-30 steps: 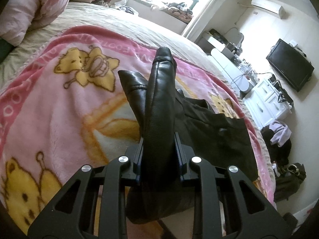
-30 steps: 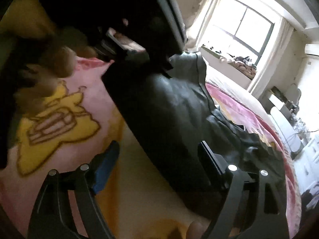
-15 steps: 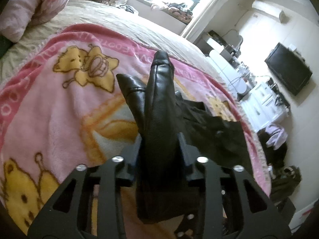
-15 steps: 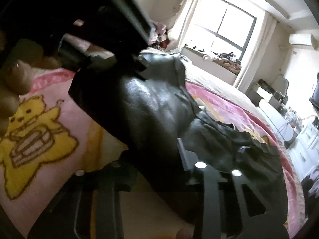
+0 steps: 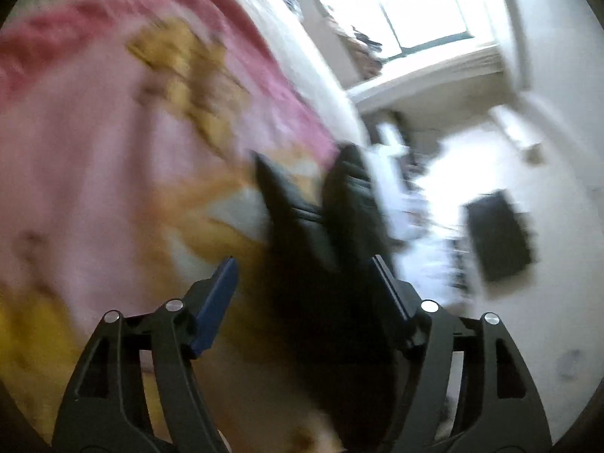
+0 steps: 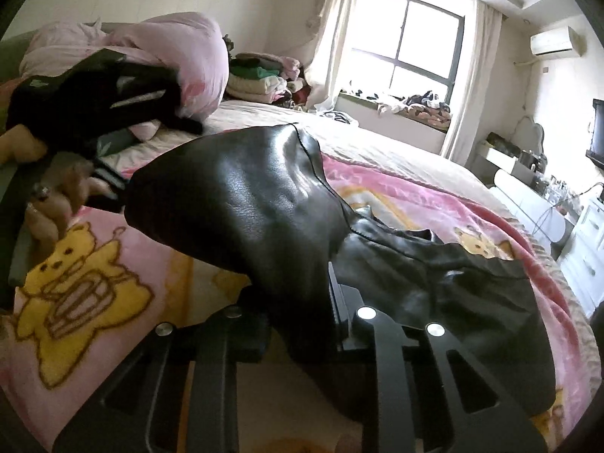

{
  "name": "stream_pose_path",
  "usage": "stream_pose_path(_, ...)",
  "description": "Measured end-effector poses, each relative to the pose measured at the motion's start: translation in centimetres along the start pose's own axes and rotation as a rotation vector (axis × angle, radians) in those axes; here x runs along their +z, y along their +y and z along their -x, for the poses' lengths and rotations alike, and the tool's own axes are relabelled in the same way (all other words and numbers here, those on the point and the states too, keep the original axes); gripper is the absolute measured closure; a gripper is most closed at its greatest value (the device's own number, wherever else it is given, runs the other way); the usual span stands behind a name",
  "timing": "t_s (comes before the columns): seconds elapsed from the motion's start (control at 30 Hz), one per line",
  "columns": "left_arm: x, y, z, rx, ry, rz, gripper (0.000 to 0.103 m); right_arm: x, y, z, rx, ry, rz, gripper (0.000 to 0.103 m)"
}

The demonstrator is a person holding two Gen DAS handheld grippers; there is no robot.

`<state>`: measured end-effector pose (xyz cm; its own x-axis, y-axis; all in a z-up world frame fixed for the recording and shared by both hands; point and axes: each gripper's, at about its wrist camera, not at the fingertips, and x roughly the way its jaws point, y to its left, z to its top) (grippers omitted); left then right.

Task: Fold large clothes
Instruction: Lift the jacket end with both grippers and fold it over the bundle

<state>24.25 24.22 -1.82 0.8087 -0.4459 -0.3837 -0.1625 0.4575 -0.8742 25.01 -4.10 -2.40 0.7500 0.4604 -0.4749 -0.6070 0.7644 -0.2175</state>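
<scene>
A: Left gripper [image 5: 302, 290]?
B: Spread wide, blue pads [image 5: 215, 294] well apart. Black leather garment [image 5: 324, 249] between them, seemingly gripped by neither, though too smeared to swear to.
A: Right gripper [image 6: 302, 321]?
B: Clamped on a fold of the same garment, raised at frame centre. Rest trailing across the pink bear blanket [image 6: 113, 271], long axis running centre to lower right.
A: Better placed for the next fold?
B: Right, already holding. Probably a carry along that axis.
A: In the way?
B: Little. Pink pillow [image 6: 181, 56] and folded pile [image 6: 256, 75] upper left, well apart. Hand [image 6: 53, 204] middle left, just beside the raised edge
</scene>
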Motion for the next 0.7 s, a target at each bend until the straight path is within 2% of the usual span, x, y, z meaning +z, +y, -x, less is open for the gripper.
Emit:
stream_pose_path(0.07, -0.6, -0.8, -1.4, -0.060, 0.044, -0.005, 0.032, -0.2, -0.3, 0.5, 0.004, -0.005, -0.010, 0.082)
stream_pose_path(0.13, -1.1, -1.5, -2.3, -0.088, 0.074, -0.013, 0.033, -0.5, -0.4, 1.0, 0.010, -0.010, -0.021, 0.082)
stream_pose_path(0.17, -1.3, -2.1, -2.4, -0.104, 0.078, -0.020, 0.038, -0.5, -0.5, 1.3, 0.010, -0.012, -0.023, 0.082)
stream_pose_path(0.27, -2.1, -4.9, -2.3, -0.095, 0.074, -0.093, 0.043, -0.7, -0.9, 2.3, 0.010, -0.019, -0.033, 0.083)
stream_pose_path(0.43, -3.7, -8.4, -0.8, -0.113, 0.048, -0.143, 0.043, -0.6, -1.9, 5.2, 0.032, -0.065, -0.075, 0.084)
stream_pose_path(0.53, -4.6, -10.3, 0.0, -0.094, 0.032, -0.173, 0.043, -0.8, -2.6, 6.8, 0.058, -0.084, -0.101, 0.084)
stream_pose_path(0.63, -5.5, -12.9, -0.5, -0.070, 0.039, -0.228, 0.043, -1.0, -4.9, 8.3, 0.103, -0.092, -0.187, 0.084)
stream_pose_path(0.7, -6.1, -14.8, -1.3, -0.067, 0.055, -0.264, 0.043, -1.5, -7.6, 9.1, 0.153, -0.097, -0.299, 0.084)
